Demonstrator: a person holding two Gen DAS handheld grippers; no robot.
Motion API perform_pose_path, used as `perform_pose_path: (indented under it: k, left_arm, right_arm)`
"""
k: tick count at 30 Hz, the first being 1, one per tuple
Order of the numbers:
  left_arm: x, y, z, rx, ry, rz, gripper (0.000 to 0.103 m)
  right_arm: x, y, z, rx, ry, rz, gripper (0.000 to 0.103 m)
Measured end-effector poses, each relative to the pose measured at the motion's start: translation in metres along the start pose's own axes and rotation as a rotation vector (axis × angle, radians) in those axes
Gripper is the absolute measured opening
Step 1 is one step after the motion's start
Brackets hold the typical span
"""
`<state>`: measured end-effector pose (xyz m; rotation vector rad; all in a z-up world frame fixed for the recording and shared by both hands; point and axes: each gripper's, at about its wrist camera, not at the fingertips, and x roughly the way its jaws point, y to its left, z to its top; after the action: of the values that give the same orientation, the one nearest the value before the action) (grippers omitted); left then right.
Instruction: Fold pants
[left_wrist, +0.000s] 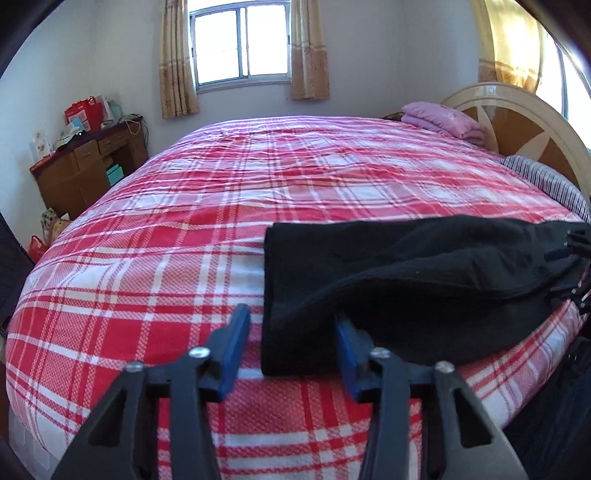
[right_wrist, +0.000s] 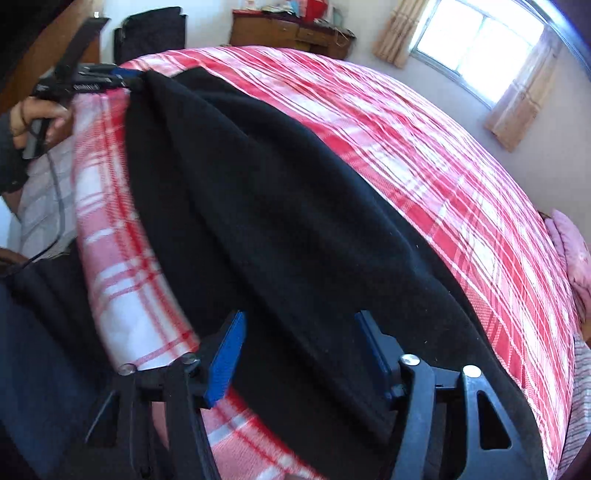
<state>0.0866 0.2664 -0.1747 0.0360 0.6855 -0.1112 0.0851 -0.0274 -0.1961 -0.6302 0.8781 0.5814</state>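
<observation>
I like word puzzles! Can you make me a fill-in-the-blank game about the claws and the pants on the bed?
1. The pants lying on the bed are the colour ____.
2. The blanket under them has a red and white ____ pattern.
3. The left claw and the right claw both have their fingers spread ____.
4. The pads on the fingers are the colour ____.

Missing words: black; checked; open; blue

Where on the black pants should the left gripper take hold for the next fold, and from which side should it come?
A judgement: the left gripper should pinch the near corner of the black pants at their straight end edge, coming in low from the bed's near side. That edge lies flat between its open fingers already.
</observation>
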Motion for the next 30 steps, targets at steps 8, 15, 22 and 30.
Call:
perform_pose_path:
  k: [8,15,22,30]
  left_arm:
    - [-0.006,0.007,0.018,-0.043,-0.08,-0.034,0.011]
    - [-0.004,0.025,0.002,-0.093,-0.064,-0.087,0.011]
    - [-0.002,0.03,-0.016,-0.115,-0.041,-0.106,0.011]
    - [-0.004,0.03,-0.015,-0.128,-0.057,-0.105,0.011]
  right_arm:
    - [-0.03,0.009,0.008,-0.011,-0.064,0.031,0.005]
    - [-0.032,0.032,-0.003,-0.082,-0.04,0.084,0.004]
    - [-0.019,0.031,-0.012,-0.067,-0.015,0.107,0.003]
    - [-0.031,0.036,-0.007,-0.099,-0.056,0.076,0.001]
